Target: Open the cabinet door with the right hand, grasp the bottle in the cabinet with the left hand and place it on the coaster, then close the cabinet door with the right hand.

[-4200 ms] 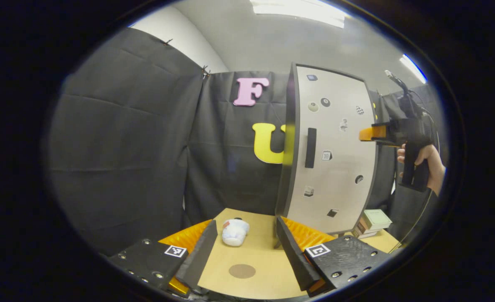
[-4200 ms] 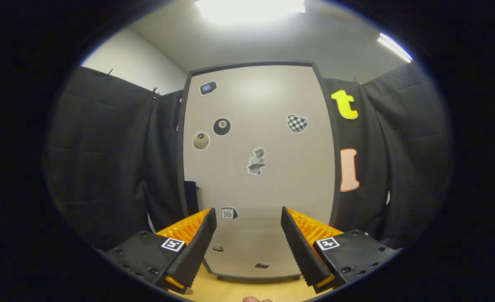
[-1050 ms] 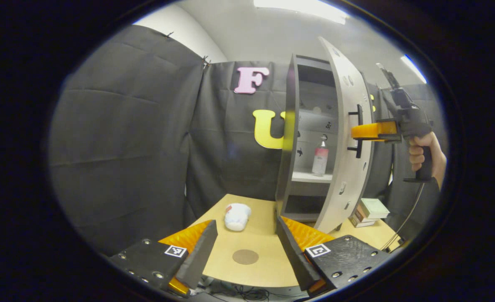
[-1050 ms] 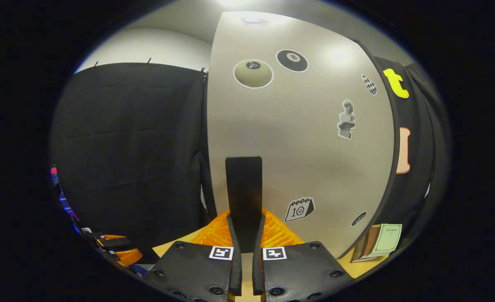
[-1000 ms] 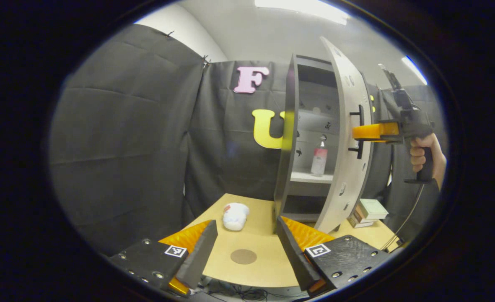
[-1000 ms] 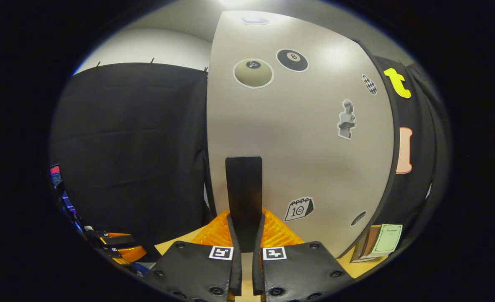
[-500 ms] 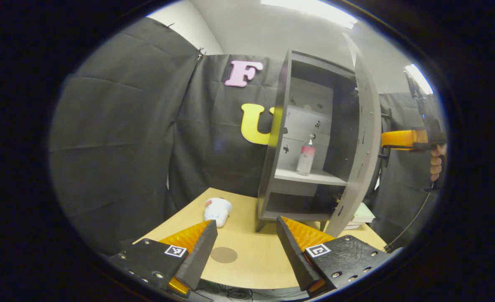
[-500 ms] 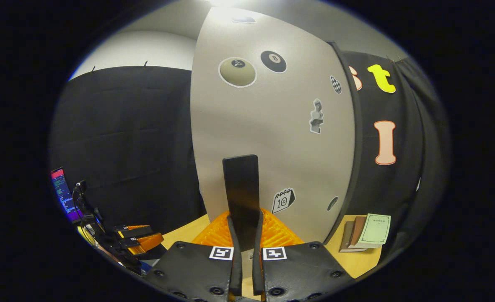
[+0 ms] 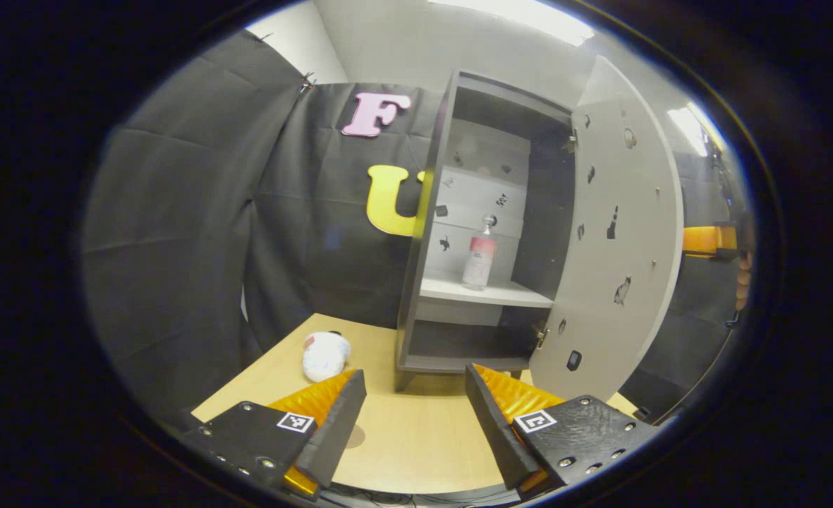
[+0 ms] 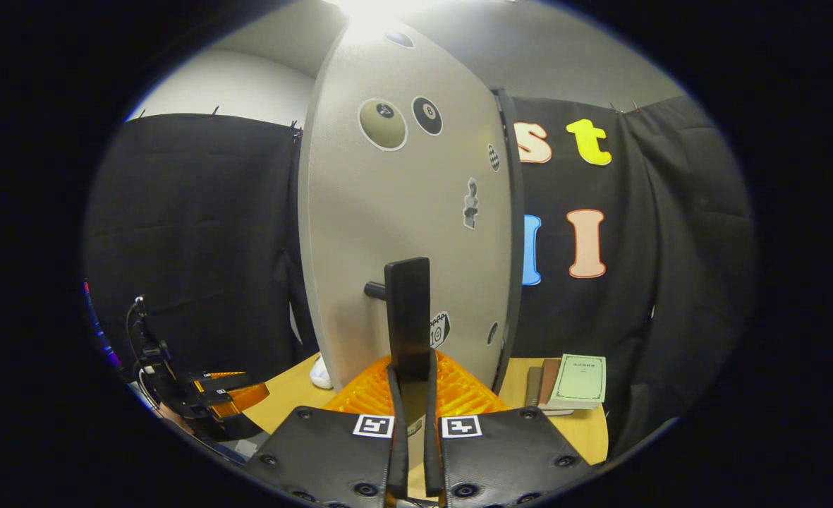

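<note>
Two hand-held grippers were pictured at an open cabinet (image 9: 458, 212) on a light wooden desk (image 9: 416, 437). In the left gripper view, the left hand-held gripper (image 9: 410, 416) was held released above the desk's near edge, its fingers (image 9: 331, 427) spread wide with nothing between them. A white cloth bundle (image 9: 326, 355) was seen lying on the desk to the left of the cabinet, and a round brown coaster (image 9: 355, 436) was partly hidden behind the left finger. The bottle (image 9: 479, 252), clear with a pink label, was shown standing upright on the cabinet's middle shelf (image 9: 487, 291). The cabinet door (image 9: 613, 233) was swung wide open to the right, its inner face dotted with small stickers. Beyond the door's far edge, part of the right hand-held gripper (image 9: 705, 240) was visible, with a hand (image 9: 743, 282) just below it.

In the right gripper view, the left hand-held gripper (image 10: 211, 398) was seen low at the left edge. The right hand-held gripper (image 10: 410, 395) was clenched on the door's black handle (image 10: 408, 317), both fingers pressed against it. A stack of books (image 10: 571, 384) was seen on the desk at the right.
</note>
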Demonstrator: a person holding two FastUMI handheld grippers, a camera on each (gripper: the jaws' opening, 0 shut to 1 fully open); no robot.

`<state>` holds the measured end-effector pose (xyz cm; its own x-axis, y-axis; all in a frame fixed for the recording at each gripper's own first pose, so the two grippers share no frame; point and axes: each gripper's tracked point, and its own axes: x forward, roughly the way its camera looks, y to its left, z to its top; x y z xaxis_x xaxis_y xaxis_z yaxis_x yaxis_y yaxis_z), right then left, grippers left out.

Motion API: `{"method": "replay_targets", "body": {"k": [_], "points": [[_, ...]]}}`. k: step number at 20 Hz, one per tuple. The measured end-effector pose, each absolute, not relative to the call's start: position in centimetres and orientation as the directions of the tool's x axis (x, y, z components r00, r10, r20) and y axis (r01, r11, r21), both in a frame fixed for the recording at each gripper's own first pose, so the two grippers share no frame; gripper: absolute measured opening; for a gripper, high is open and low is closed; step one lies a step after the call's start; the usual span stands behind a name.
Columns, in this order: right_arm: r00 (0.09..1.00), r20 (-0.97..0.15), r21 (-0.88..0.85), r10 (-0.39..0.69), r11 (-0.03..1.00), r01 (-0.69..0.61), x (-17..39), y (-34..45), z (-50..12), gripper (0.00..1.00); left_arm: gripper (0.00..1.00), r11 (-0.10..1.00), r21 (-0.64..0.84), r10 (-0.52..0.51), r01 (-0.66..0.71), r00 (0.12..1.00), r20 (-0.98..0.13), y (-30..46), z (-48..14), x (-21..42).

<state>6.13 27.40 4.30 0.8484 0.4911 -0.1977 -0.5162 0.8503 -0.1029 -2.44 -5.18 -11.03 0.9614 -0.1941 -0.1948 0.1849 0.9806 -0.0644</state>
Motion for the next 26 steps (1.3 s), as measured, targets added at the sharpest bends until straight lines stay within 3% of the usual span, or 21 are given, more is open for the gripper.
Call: {"method": "replay_targets", "body": {"k": [6,13,15,19,23,26], "points": [[0.91,-0.179,-0.1,0.374,0.913,-0.395,6.4,25.1,4.5,0.1,0.87,0.963,-0.067,-0.27,0.262,0.941,-0.205,-8.3,-12.0,-0.9],[0.955,-0.168,-0.067,0.245,0.964,-0.259,7.2,21.9,4.4,0.1,0.86,0.958,-0.072,-0.287,0.278,0.935,-0.208,-8.7,-12.5,-0.2],[0.966,-0.16,-0.064,0.204,0.974,-0.216,7.4,20.6,4.7,0.05,0.86,0.956,-0.078,-0.293,0.283,0.931,-0.216,-8.8,-12.7,0.1],[0.956,-0.172,-0.021,0.236,0.97,-0.243,6.5,21.5,4.1,0.07,0.85,0.955,-0.055,-0.297,0.292,0.928,-0.223,-8.8,-12.9,1.3],[0.964,-0.222,-0.045,0.147,0.986,-0.161,5.6,19.3,3.5,0.09,0.87,0.944,-0.047,-0.328,0.326,0.917,-0.229,-9.8,-13.0,4.1],[0.977,-0.2,-0.061,0.078,0.994,-0.092,6.3,17.8,4.4,0.06,0.87,0.932,-0.009,-0.354,0.361,0.908,-0.225,-11.3,-12.9,7.3]]}}
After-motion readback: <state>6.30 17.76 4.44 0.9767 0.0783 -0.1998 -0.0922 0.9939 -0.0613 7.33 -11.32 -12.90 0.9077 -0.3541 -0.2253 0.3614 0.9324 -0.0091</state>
